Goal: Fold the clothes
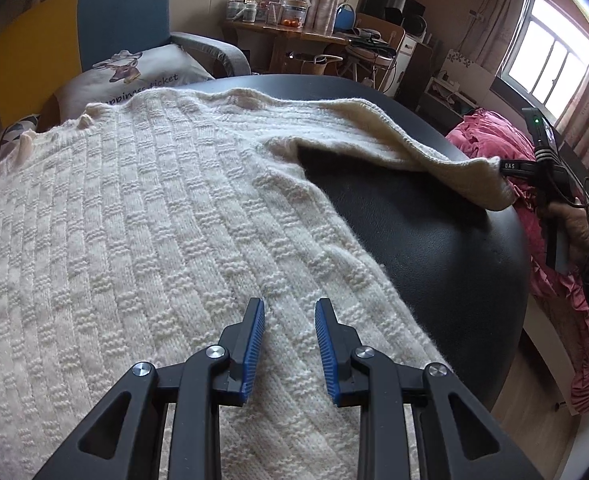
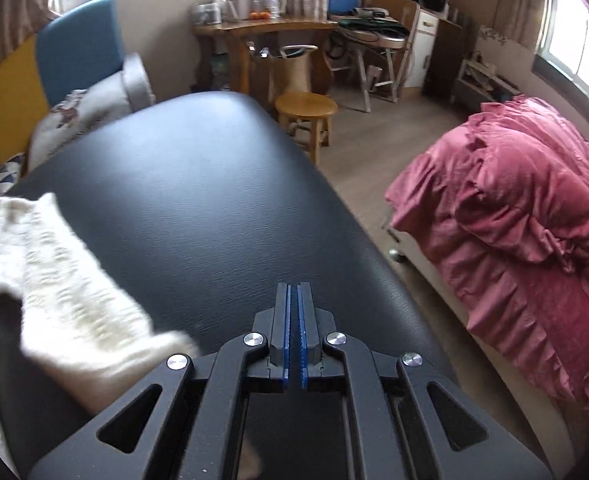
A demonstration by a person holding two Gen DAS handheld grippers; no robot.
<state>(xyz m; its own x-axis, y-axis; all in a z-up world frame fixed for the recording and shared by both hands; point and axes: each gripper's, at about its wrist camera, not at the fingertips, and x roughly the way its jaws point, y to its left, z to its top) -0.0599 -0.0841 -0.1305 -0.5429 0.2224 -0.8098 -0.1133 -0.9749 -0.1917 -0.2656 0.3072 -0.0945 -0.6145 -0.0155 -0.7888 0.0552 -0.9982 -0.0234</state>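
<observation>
A cream knitted sweater (image 1: 142, 216) lies spread over the black padded table (image 1: 434, 240). Its one sleeve (image 1: 394, 136) stretches out to the right, towards the table's edge. My left gripper (image 1: 289, 312) hovers over the sweater's body near the front edge, blue pads apart, nothing between them. My right gripper (image 2: 293, 292) is shut over bare black table (image 2: 198, 184), with nothing between its pads. The blurred sleeve (image 2: 74, 304) lies just to its left. In the left wrist view the right gripper (image 1: 512, 167) shows beside the sleeve's cuff, held by a hand (image 1: 574, 220).
A bed with a pink ruffled cover (image 2: 514, 216) stands right of the table. A wooden stool (image 2: 306, 108) is beyond the far edge. An armchair with a printed cushion (image 1: 142, 68) sits at the far left. A cluttered wooden desk (image 2: 262, 28) lines the back wall.
</observation>
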